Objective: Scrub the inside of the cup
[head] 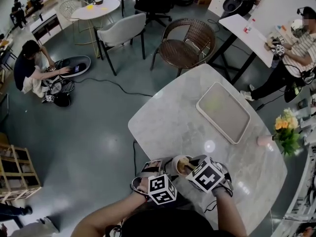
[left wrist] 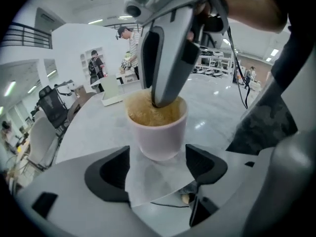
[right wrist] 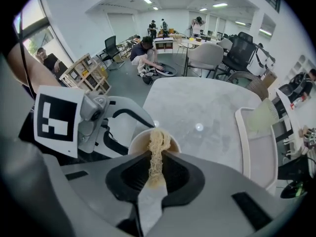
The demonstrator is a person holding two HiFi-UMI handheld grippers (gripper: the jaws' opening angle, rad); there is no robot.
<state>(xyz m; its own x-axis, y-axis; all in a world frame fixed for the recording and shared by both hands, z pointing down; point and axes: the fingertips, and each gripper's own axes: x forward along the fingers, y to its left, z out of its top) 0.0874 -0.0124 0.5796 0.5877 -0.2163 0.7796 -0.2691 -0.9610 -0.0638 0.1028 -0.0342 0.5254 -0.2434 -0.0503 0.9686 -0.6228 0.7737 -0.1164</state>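
From the head view, the cup stands on the marble table, close to its near edge, between your left gripper and your right gripper. The tabletop is polished and shiny, so I think the cup can slide on it easily.

In the left gripper view, the cup is a small, pale, smooth cylinder with a rounded base, probably ceramic: stiff, light, and breakable if it falls. The left jaws stand wide on both sides of its lower wall, very near, but I do not see them pressing. The lower wall is the good place to take hold. A tan scrubber fills the inside.

In the right gripper view, the jaws are closed on this scrubber. It is a fibrous, stringy strip, soft and bending, and its far end hangs into the cup mouth.
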